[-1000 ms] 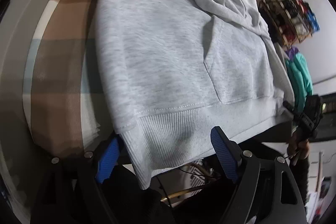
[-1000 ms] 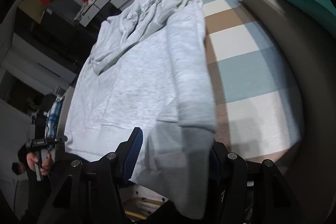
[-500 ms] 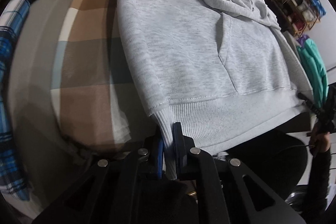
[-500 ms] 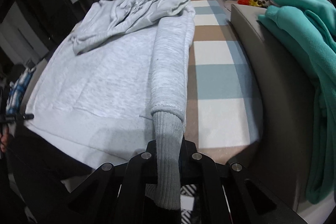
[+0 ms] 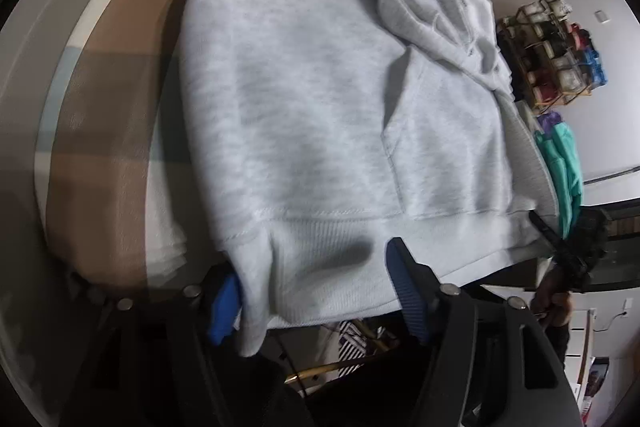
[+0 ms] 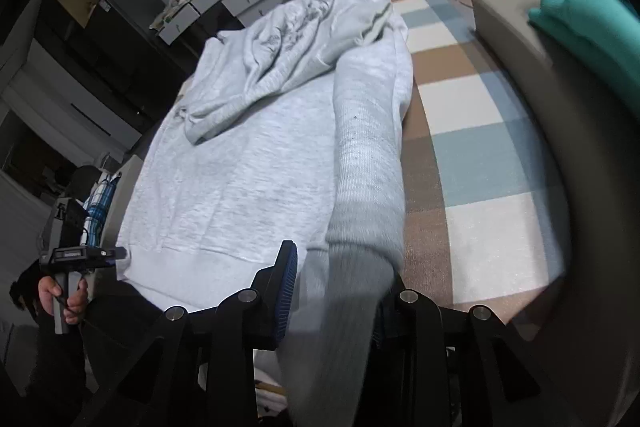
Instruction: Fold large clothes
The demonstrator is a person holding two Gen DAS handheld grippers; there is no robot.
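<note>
A pale grey hoodie lies flat on a checked cover, its ribbed hem at the near edge. The left gripper is opening around the hem corner (unpinched). Only the right view shows the sleeve, its cuff blurred between the opening right gripper, whose far pad is hidden.
</note>
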